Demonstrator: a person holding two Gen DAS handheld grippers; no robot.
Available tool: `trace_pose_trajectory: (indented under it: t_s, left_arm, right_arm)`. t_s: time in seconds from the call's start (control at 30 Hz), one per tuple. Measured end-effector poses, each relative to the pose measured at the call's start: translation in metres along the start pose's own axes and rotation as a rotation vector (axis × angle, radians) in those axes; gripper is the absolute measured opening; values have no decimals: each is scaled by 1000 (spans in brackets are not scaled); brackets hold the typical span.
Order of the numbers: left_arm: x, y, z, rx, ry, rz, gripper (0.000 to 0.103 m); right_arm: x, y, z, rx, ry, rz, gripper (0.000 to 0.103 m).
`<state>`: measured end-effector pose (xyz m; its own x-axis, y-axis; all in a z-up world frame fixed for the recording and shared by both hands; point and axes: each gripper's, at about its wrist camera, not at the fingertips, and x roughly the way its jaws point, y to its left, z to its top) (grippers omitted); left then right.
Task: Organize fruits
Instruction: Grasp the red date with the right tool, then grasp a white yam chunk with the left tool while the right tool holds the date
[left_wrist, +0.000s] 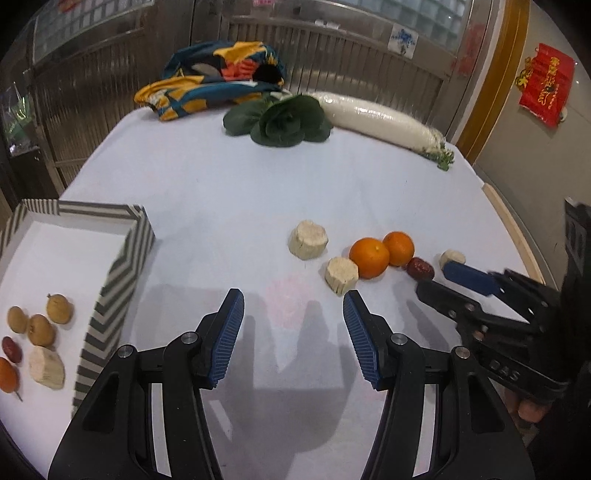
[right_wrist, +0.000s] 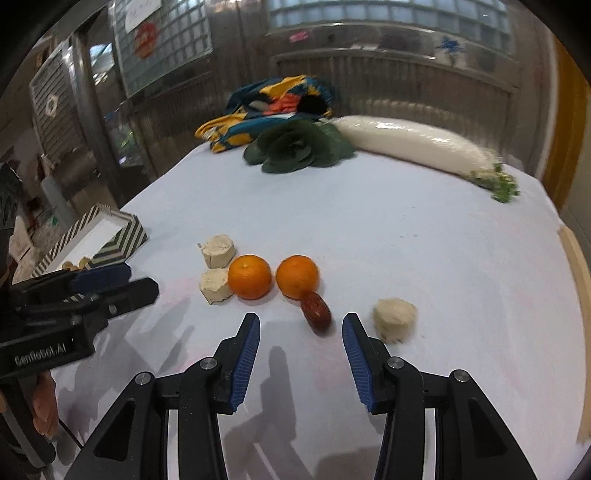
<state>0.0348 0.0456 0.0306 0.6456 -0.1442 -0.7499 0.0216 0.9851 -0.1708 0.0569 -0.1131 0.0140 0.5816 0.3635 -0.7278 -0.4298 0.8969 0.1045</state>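
Note:
Two oranges (right_wrist: 249, 277) (right_wrist: 297, 276) lie mid-table beside a red date (right_wrist: 316, 309) and three pale cut chunks (right_wrist: 218, 251) (right_wrist: 216, 284) (right_wrist: 393, 319). My right gripper (right_wrist: 300, 323) is open, empty, just short of the date. My left gripper (left_wrist: 293, 301) is open and empty over bare cloth, left of the nearest chunk (left_wrist: 341, 275). The oranges (left_wrist: 369, 257) (left_wrist: 398, 248) and date (left_wrist: 420, 268) show there too. A striped box (left_wrist: 122, 266) at left holds several small fruits: longans (left_wrist: 59, 308), a date (left_wrist: 11, 349), a chunk (left_wrist: 47, 367).
At the table's far end lie a leafy green (left_wrist: 286, 120), a wrapped white radish (left_wrist: 376, 118) and a colourful cloth (left_wrist: 218, 79). The table's wooden right edge (left_wrist: 513, 229) shows. The right gripper (left_wrist: 458, 282) enters the left wrist view at right.

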Motion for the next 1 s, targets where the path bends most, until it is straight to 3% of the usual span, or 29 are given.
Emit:
trace_pose_trajectory:
  t_s: [0.03, 0.1, 0.2, 0.63, 1.0]
  left_arm:
    - [2, -1, 0, 3, 8, -8, 56]
    - [4, -3, -1, 9, 19, -18, 56]
    - [9, -10, -1, 33, 40, -21, 56]
    - [45, -37, 14, 70, 115, -8, 56]
    - [55, -46, 15, 133, 82, 42, 59]
  right_arm:
    - [6, 0, 2, -11, 10, -4, 45]
    - [18, -1, 5, -25, 30, -17, 30]
    - [26, -4, 7, -25, 58, -8, 17]
    - [10, -20, -3, 38, 49, 48, 17]
    - [10, -22, -4, 41, 57, 59, 17]
